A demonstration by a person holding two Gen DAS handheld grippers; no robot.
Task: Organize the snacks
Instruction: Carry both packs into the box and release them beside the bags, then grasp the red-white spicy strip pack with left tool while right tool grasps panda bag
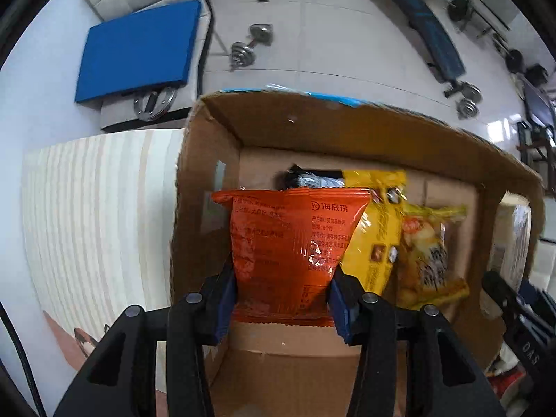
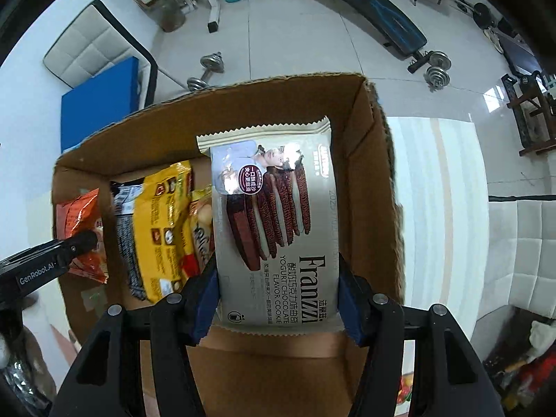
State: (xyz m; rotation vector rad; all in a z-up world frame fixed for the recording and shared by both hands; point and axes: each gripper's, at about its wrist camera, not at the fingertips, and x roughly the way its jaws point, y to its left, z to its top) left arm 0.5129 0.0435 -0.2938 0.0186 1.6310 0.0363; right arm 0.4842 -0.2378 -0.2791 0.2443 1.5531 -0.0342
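Note:
An open cardboard box (image 1: 264, 111) stands on the table, and both grippers point down into it. My left gripper (image 1: 283, 278) is shut on an orange snack packet (image 1: 278, 236), held upright at the box's left side. Beside it in the box lie a yellow packet (image 1: 377, 236), a yellow snack bag (image 1: 431, 250) and a dark packet (image 1: 309, 179). In the right wrist view my right gripper (image 2: 277, 271) is shut on a beige Franzzi cookie packet (image 2: 274, 201) over the right side of the box (image 2: 378, 180). The orange packet (image 2: 80, 215) shows at the left.
The box sits on a pale striped table top (image 1: 97, 208). On the tiled floor beyond are a blue mat (image 1: 139, 52), dumbbells (image 1: 250, 47) and a weight bench (image 1: 424, 24). A white cushioned seat (image 2: 521, 250) lies right of the table.

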